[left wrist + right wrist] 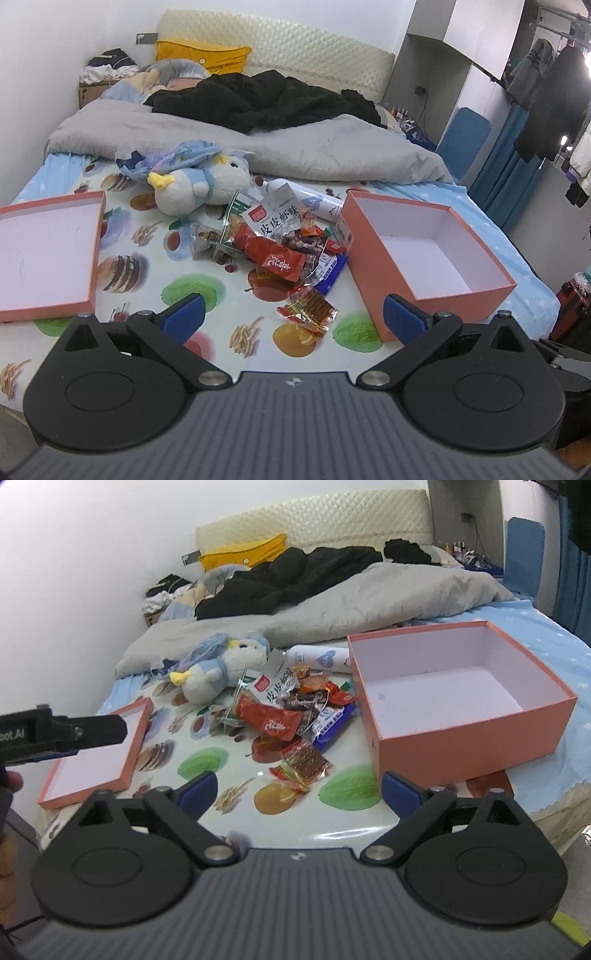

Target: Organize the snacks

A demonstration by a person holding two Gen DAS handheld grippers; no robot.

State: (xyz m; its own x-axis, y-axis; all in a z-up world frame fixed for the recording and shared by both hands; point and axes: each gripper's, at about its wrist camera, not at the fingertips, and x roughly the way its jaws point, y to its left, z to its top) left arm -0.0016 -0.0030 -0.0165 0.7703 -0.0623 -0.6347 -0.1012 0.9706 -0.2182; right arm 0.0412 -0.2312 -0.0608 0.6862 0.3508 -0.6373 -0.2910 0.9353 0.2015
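A heap of snack packets [280, 240] [291, 709] lies in the middle of the printed bed sheet, red, blue and clear wrappers mixed. One small orange-red packet [308, 310] [303, 766] lies apart at the near side. An open salmon-pink box [365, 266] [469, 738] stands empty to the right of the heap. Its lid [44, 251] [136, 746] lies upside down on the left. My left gripper [293, 319] hovers open, short of the small packet, with nothing between its blue pads. My right gripper [300, 792] is also open and holds nothing, near the bed's front edge.
A blue and white plush toy [199, 184] [221, 672] and a white bottle [314, 199] [317, 657] lie just behind the heap. A grey duvet [258, 147] and black clothes cover the far half of the bed. Clothes hang at the right wall.
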